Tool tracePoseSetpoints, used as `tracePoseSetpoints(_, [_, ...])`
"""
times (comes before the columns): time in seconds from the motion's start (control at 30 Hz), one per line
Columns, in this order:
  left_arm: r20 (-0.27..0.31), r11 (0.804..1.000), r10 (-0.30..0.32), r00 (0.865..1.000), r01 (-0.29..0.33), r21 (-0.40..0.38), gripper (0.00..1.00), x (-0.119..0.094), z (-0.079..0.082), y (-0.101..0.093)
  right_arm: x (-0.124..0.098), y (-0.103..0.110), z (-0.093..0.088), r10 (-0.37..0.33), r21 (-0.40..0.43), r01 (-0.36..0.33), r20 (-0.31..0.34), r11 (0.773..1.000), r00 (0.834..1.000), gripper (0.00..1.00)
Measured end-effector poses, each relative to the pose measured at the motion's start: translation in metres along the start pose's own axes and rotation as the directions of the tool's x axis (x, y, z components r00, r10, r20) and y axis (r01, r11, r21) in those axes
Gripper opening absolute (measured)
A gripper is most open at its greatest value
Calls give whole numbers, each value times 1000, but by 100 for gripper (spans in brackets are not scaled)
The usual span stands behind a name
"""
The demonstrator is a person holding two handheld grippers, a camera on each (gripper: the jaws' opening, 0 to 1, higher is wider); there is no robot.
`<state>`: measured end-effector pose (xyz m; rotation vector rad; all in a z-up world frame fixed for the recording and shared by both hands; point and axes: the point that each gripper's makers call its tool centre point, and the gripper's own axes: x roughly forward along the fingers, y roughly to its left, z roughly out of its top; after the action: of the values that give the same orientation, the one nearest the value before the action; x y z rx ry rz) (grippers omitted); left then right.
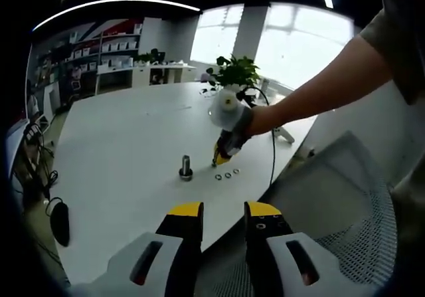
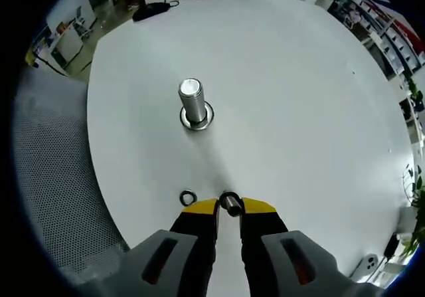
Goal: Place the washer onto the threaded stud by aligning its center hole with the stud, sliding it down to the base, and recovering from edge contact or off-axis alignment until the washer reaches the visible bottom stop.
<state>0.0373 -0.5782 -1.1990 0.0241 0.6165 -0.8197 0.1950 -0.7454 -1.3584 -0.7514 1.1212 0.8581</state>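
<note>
Left gripper view: the left gripper (image 1: 222, 218) hangs off the near edge of the white table (image 1: 119, 151), its jaws a small gap apart with nothing between them. Ahead of it and slightly to the left stands the upright stud (image 1: 185, 167), with a ring already around its base. To the right of the stud a person's hand (image 1: 247, 121) brings the right gripper (image 1: 217, 162) down to the table, its tips just beside three loose washers (image 1: 227, 175) lying in a short row.

Right gripper view: the right gripper (image 2: 230, 207) is nearly closed on a washer (image 2: 230, 202), pinched at the fingertips and apparently standing on edge, though its exact tilt is too small to tell. A spare washer (image 2: 188, 197) lies flat on the table (image 2: 299, 98) just left of the left jaw. The stud (image 2: 192, 101) rises straight ahead and a little left of the jaws, well apart from them, its long axis vertical and its flat top (image 2: 190, 88) facing the camera.

Judgement: the right gripper is the nearer, and it alone carries a washer. The coming move likely calls for carrying the washer forward and leftward, levelling it so its hole lies on the vertical axis of the stud.
</note>
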Motion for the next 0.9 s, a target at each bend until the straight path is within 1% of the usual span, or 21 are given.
tracePoseSetpoints(0.1, [-3, 1000, -5, 1000, 5, 6, 22, 0, 0, -1, 3, 0, -1, 0, -11, -1, -9, 1000, 1000, 14])
tracePoseSetpoints(0.3, [0, 1000, -4, 1000, 4, 3, 22, 0, 0, -1, 7, -1, -4, 12, 13, -11, -15, 1000, 1000, 15])
tracePoseSetpoints(0.6, [-3, 1000, -4, 1000, 4, 4, 22, 0, -1, -1, 8, -1, -7, 15, 20, -15, -15, 1000, 1000, 17])
tracePoseSetpoints(0.77, [-9, 1000, -4, 1000, 4, 5, 22, 1, -1, -1, 2, -2, -16, 19, 48, -19, -12, 999, 1000, 18])
tracePoseSetpoints(0.9, [-12, 1000, -10, 1000, 10, 6, 22, 1, -2, -2, -1, 1, -31, 22, 61, -21, -27, 998, 999, 20])
